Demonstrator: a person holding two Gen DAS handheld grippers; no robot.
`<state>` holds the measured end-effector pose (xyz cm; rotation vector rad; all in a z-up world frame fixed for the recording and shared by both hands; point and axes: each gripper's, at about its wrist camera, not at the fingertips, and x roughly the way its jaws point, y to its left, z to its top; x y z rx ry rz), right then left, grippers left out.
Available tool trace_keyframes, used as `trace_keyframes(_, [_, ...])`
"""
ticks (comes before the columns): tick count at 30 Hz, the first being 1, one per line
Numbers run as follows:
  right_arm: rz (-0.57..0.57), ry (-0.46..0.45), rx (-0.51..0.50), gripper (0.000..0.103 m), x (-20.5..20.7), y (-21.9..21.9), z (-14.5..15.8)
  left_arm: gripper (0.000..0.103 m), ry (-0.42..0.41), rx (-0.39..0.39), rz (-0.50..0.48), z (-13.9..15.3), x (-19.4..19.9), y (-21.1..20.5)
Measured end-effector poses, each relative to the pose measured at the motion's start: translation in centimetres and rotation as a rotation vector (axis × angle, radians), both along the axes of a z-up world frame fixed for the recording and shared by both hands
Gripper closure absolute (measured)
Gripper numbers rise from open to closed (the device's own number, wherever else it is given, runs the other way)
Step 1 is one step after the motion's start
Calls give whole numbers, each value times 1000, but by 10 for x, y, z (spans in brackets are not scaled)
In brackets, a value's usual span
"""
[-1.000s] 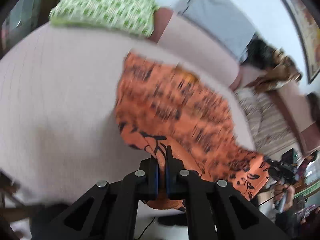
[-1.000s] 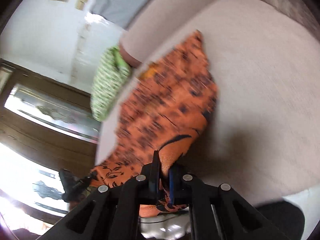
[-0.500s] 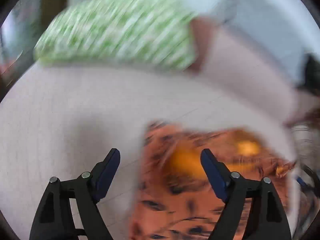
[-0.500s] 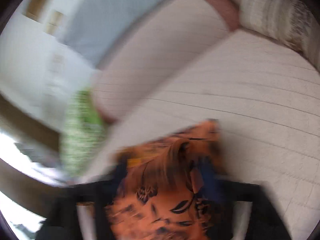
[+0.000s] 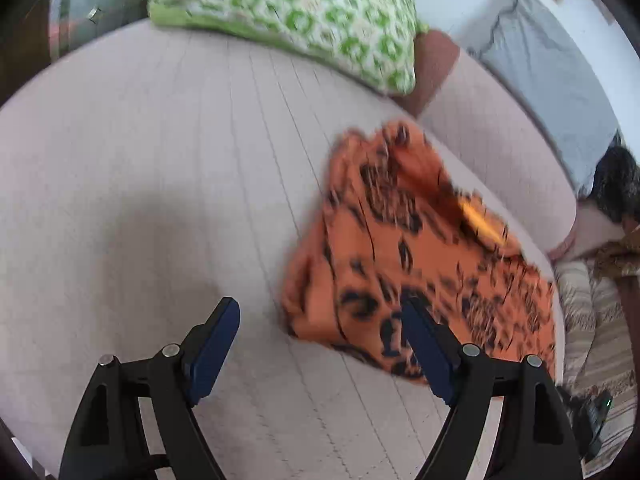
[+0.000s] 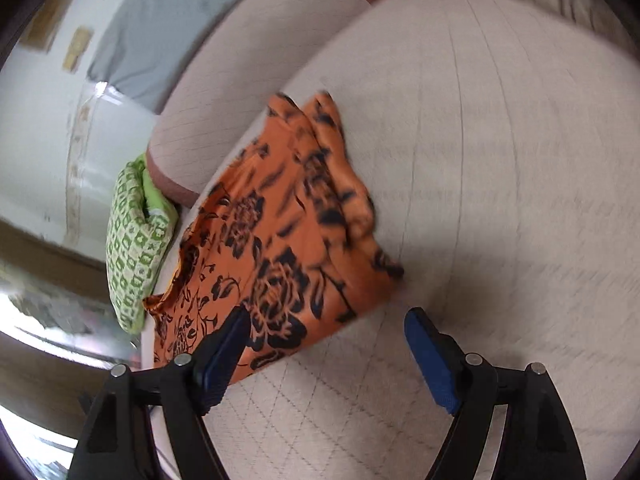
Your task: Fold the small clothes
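An orange garment with a black flower print lies folded on the pale quilted sofa seat. It also shows in the right wrist view. My left gripper is open and empty, just above the seat at the garment's near left edge. My right gripper is open and empty, over the garment's near right corner. Neither gripper touches the cloth.
A green and white patterned cushion lies at the back of the seat, and shows in the right wrist view. The sofa backrest rises behind the garment. A striped cushion lies to the right.
Both grippers held the garment's corners one second ago. They have carried the cloth over onto itself, let go and opened, and pulled back a little.
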<state>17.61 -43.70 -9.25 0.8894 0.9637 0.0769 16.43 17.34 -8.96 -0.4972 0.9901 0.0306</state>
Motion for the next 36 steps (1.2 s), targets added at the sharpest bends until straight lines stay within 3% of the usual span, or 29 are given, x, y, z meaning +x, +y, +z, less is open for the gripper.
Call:
trace_keyframes(5, [-129, -32, 73, 22, 25, 0, -6, 20, -4, 68, 42, -13, 28, -19])
trace_keyframes(7, [-178, 6, 103, 32, 35, -2, -17, 20, 27, 49, 62, -15, 39, -18])
trace_keyframes(8, [-199, 14, 96, 51, 37, -3, -19, 26, 19, 28, 69, -13, 42, -16])
trace_keyframes(9, [-201, 19, 78, 89, 40, -2, -18, 75, 30, 16, 63, -13, 46, -16])
trace_keyframes(10, [-177, 25, 87, 89, 44, -1, -20, 87, 68, -11, 36, -15, 53, -15])
trace_keyframes(12, [-153, 16, 64, 90, 45, 2, -13, 88, 66, -8, 32, -7, 58, -12])
trace_keyframes(17, [-88, -117, 2, 93, 42, 13, 48, 88, -99, 66, -21, 61, 37, -31])
trace_keyframes(21, [-55, -208, -50, 93, 19, 23, 99, 88, -195, 56, -29, 102, -6, -33])
trace_keyframes(24, [-36, -227, -55, 93, -17, 24, 114, 88, -203, 45, -32, 100, -53, -23])
trace_keyframes(27, [-17, -187, -98, 89, -70, 25, 99, 84, -121, 49, -32, 57, -89, -19])
trace_keyframes(29, [0, -93, -102, 87, -103, 21, 63, 78, 17, 85, -67, 7, -100, -20])
trace_keyframes(30, [4, 1, -92, 83, -118, 17, 31, 71, 98, 89, -51, -19, -105, -15])
trace_keyframes(31, [-2, 68, -75, 78, -127, 14, 9, 67, 29, 55, -44, -19, -111, -7])
trace_keyframes(32, [-19, 115, -45, 78, -137, 8, -9, 64, 25, 76, -51, -12, -111, -6])
trace_keyframes(33, [-48, 73, 14, 71, -149, 0, -13, 56, 36, 126, -35, -1, -110, -5])
trace_keyframes(34, [-61, 69, -7, 67, -152, -2, -8, 51, 4, 144, -17, 12, -108, -2])
trace_keyframes(36, [-78, 43, -97, 38, -152, -6, 11, 39, -69, 173, -3, 37, -99, 1])
